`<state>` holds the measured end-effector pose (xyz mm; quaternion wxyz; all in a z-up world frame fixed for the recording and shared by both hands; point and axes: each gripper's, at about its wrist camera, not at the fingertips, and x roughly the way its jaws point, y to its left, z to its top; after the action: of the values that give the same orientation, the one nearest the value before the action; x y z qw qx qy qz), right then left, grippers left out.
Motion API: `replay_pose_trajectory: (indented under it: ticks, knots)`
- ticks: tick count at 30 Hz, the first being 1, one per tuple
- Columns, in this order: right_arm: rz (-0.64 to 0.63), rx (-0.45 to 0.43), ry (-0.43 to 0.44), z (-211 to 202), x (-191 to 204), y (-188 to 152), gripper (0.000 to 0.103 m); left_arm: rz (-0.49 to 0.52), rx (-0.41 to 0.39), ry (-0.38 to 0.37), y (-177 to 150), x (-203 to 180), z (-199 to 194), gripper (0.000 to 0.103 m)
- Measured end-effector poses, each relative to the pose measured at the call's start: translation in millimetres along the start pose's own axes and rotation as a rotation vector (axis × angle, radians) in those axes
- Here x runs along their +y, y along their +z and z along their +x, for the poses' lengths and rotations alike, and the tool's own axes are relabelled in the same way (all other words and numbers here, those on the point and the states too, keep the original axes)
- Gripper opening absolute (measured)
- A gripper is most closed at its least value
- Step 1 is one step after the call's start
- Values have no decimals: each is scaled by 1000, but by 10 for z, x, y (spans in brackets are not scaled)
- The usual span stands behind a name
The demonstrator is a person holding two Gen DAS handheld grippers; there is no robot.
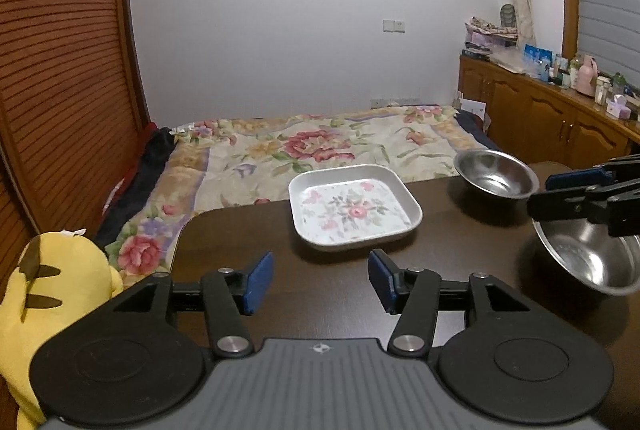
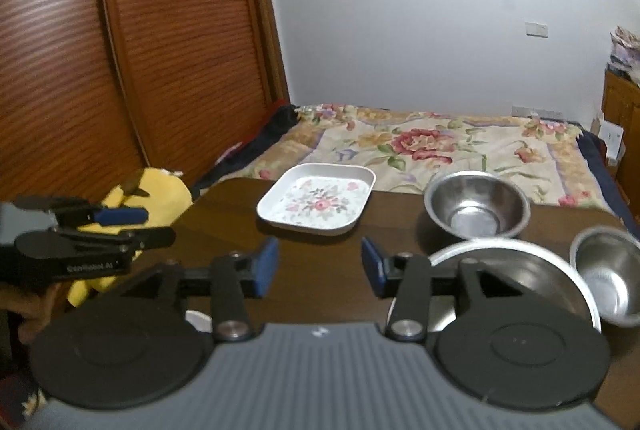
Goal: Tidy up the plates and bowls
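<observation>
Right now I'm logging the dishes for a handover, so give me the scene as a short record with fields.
surface: dark wooden table
tray: white square, flower pattern, far side
far bowl: steel, upright, right of tray
large bowl: steel, near right, partly hidden by gripper
small bowl: steel, right edge
left gripper: open, nothing between fingers
right gripper: open, nothing between fingers
</observation>
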<state>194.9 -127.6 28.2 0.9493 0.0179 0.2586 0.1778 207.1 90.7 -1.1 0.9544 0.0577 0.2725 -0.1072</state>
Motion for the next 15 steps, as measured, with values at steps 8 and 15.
replay_pose_trajectory:
  ticks: [8,15]
  knots:
    - [-45,84,30,458,-22,314,51,-25,22,-13,222,177,453,56]
    - [-28,167,33,981,-183,509,51,-55,69,-23,277,342,957,56]
